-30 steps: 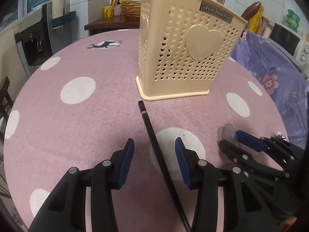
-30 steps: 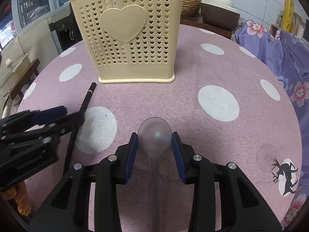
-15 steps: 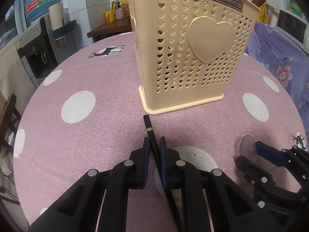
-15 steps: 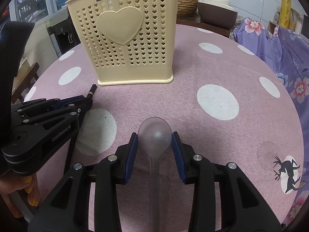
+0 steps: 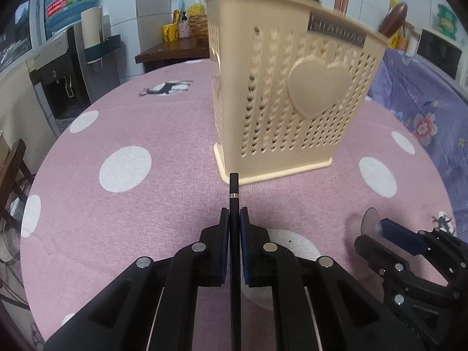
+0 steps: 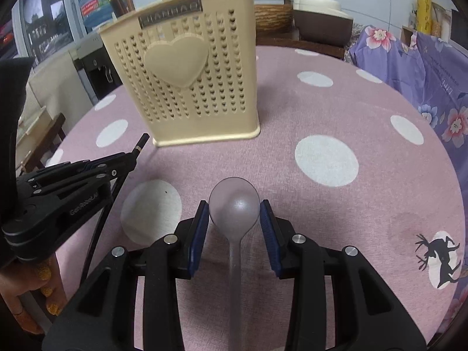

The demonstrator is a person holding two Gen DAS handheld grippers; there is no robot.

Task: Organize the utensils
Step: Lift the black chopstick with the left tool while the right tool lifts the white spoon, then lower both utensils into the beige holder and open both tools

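Pink dotted tablecloth (image 5: 163,210): left tool (image 5: 234,222) newly clamped on chopstick (image 5: 234,187); right tool (image 6: 234,219) unchanged, gripping spoon (image 6: 234,204).

Left tool (image 5: 234,228) clamped tight; right tool (image 6: 234,219) gripping, partly spread.

Left gripper (image 5: 234,219) pinches black chopstick (image 5: 234,187); beige holder (image 5: 286,93) ahead

Basket (image 6: 187,87) nameplate blurred, unreadable. Left tool (image 6: 133,153) arm carries pale lettering "GenRobo", its ending unclear. Water bottle (image 5: 70,0) label illegible.
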